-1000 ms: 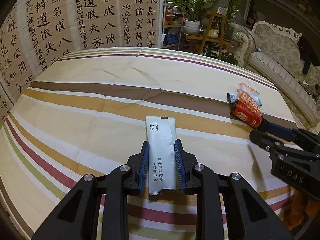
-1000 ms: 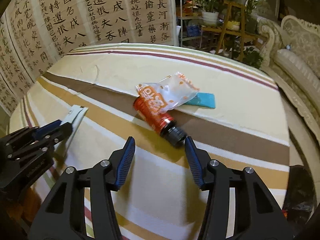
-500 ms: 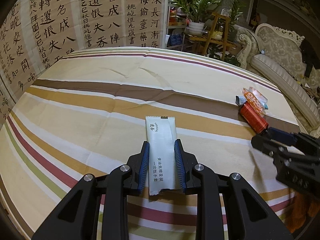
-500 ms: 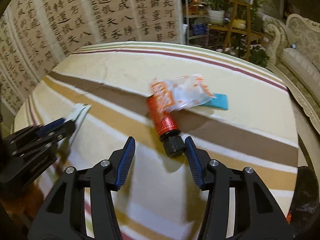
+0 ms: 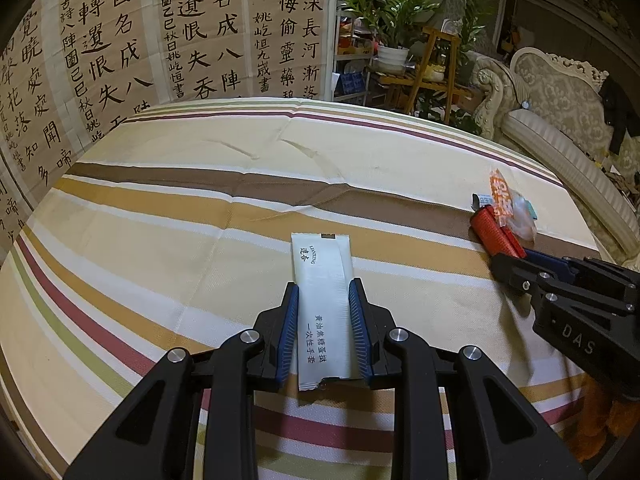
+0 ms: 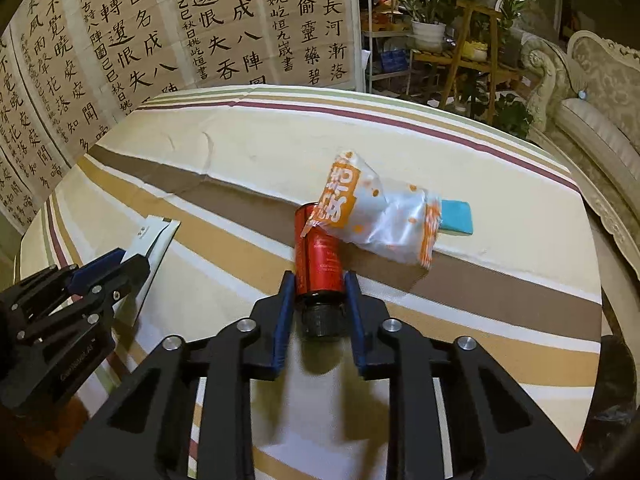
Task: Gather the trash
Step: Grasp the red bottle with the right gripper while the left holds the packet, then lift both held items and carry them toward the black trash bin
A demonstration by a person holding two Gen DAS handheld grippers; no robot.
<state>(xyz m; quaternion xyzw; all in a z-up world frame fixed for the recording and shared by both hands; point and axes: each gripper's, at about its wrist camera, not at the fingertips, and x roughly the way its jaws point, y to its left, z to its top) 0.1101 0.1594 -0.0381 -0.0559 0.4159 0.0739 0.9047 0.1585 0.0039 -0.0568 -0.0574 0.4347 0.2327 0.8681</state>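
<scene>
1. Four trash items lie on the striped tabletop (image 5: 160,216): one white sachet (image 5: 325,312), one red bottle (image 6: 319,260), one orange wrapper (image 6: 380,216), one blue packet (image 6: 456,219).
2. The left claw (image 5: 324,312) is clamped on the sachet at the near centre.
3. The right claw (image 6: 319,304) is closed against the bottle at the right side.

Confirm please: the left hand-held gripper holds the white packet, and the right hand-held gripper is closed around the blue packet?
Not quite. The right hand-held gripper is closed around the red bottle, not the blue packet, as the right wrist view shows. The left hand-held gripper does hold the white packet.
</scene>
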